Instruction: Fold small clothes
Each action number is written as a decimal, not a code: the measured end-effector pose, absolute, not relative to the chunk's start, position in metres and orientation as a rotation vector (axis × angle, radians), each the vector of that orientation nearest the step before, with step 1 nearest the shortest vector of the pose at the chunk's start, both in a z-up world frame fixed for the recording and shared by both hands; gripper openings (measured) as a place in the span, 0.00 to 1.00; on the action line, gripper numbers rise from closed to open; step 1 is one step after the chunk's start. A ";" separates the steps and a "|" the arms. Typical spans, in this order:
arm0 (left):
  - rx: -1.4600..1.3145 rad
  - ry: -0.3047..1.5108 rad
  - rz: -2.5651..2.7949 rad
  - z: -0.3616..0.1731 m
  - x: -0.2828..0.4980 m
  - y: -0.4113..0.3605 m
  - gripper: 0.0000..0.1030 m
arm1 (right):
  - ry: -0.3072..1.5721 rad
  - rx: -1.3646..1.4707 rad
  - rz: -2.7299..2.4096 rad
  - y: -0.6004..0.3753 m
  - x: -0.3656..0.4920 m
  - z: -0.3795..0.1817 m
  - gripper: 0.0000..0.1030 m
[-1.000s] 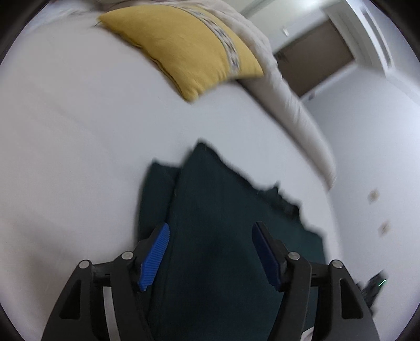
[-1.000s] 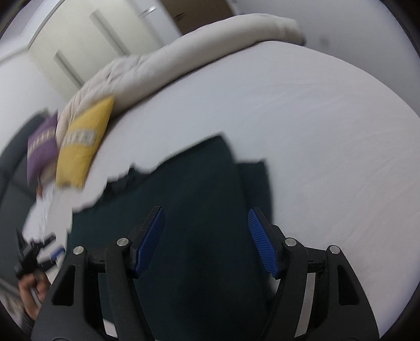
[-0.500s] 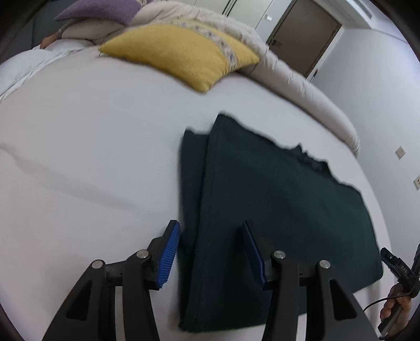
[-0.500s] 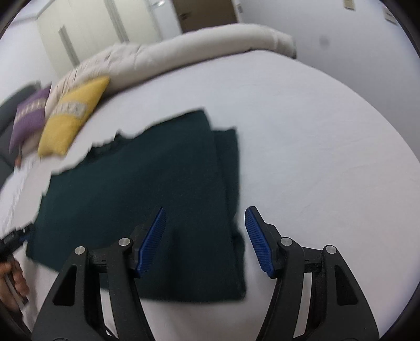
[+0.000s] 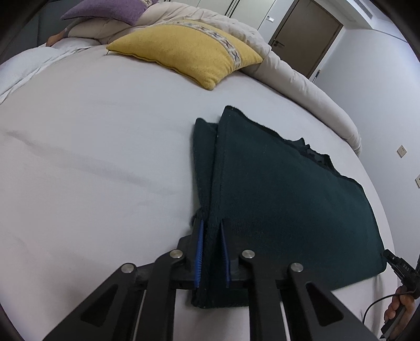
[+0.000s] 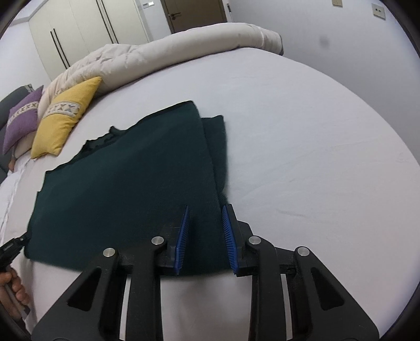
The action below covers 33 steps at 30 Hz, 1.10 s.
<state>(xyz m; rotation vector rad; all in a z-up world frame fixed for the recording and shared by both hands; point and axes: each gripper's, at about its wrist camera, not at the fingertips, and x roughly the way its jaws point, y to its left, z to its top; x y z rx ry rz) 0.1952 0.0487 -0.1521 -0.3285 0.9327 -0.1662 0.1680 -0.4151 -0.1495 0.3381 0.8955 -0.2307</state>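
A dark green knitted garment (image 5: 283, 199) lies flat on the white bed, with a folded-in strip along each side edge. My left gripper (image 5: 211, 225) is shut on its near left corner, the fabric pinched between the blue pads. In the right wrist view the same garment (image 6: 126, 178) spreads to the left. My right gripper (image 6: 205, 209) straddles its near right corner with the jaws narrowed around the fabric, a gap still showing between the pads.
A yellow cushion (image 5: 189, 52) and a purple cushion (image 5: 107, 10) lie at the head of the bed, with a rolled beige duvet (image 6: 168, 55) behind. White bed sheet (image 6: 328, 157) surrounds the garment. The other hand and its gripper handle show at each frame's edge.
Both grippers have come down to the near corners of the garment and narrowed. The left one has shut on the fabric; the right one has closed partway around it.
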 end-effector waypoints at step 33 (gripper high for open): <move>-0.411 0.942 -0.205 -0.168 0.182 0.070 0.08 | 0.945 0.374 -0.255 -0.427 0.118 -0.167 0.04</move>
